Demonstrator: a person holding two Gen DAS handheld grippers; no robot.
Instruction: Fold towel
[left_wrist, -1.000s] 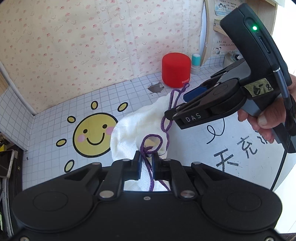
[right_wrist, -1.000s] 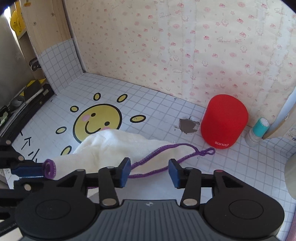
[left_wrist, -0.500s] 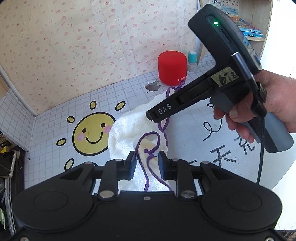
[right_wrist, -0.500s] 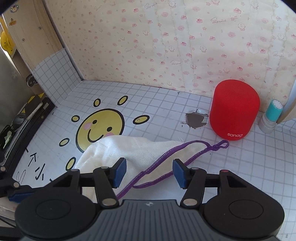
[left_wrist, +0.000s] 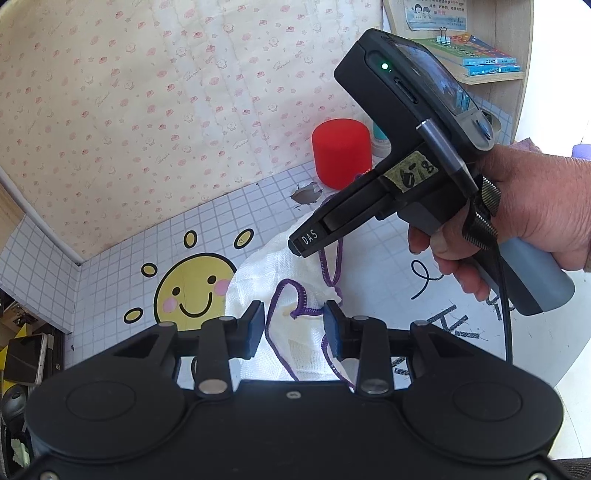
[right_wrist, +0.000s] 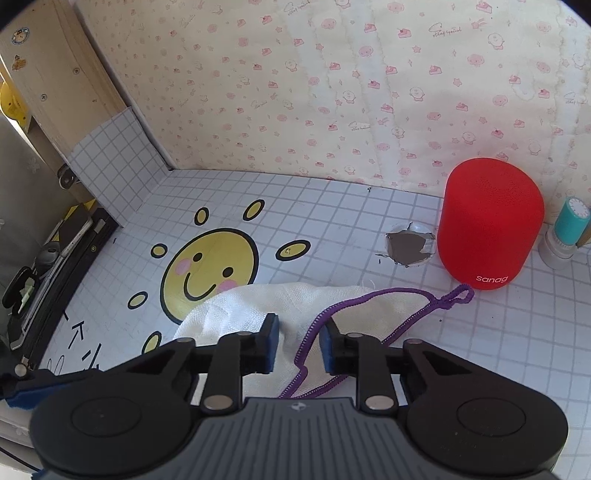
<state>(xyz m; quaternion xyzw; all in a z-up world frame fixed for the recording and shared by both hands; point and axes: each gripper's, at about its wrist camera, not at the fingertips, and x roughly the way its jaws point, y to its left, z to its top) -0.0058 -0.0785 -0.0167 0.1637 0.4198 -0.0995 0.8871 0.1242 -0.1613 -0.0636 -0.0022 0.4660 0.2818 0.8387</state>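
Here, a white gauze towel with purple stitched edging (right_wrist: 255, 306), lying crumpled near the middle of the white grid-printed tabletop (right_wrist: 332, 206), partly over the lower right of the yellow smiling-sun picture (right_wrist: 210, 269) printed there. At the towel's far right corner, a small purple hanging loop (right_wrist: 460, 295), flat on the tabletop just short of a red cylindrical speaker (right_wrist: 489, 221) standing toward the back edge, close to the pink-patterned quilted backdrop (right_wrist: 332, 81). Between speaker and sun, a torn hole (right_wrist: 408, 245) in the grid covering; to the speaker's right, a small teal-capped bottle (right_wrist: 567, 230).

Over the near part of the towel, the right gripper (right_wrist: 297, 341), pointing steeply down, jaws closing with a fold of cloth and a run of purple edging between the blue pads (right_wrist: 272, 343); a narrow gap on each side of the cloth, pads not yet pressing. In the left wrist view, the same tool seen from the side, held in the right hand (left_wrist: 517, 221), its black snout low over the towel.

At the towel's other end, the left gripper (left_wrist: 293, 328), jaws opening, a curl of purple edging and white cloth lying between its blue pads (left_wrist: 255, 330), nothing pinched. Beyond the tabletop's left edge, dark clutter, too indistinct to name.
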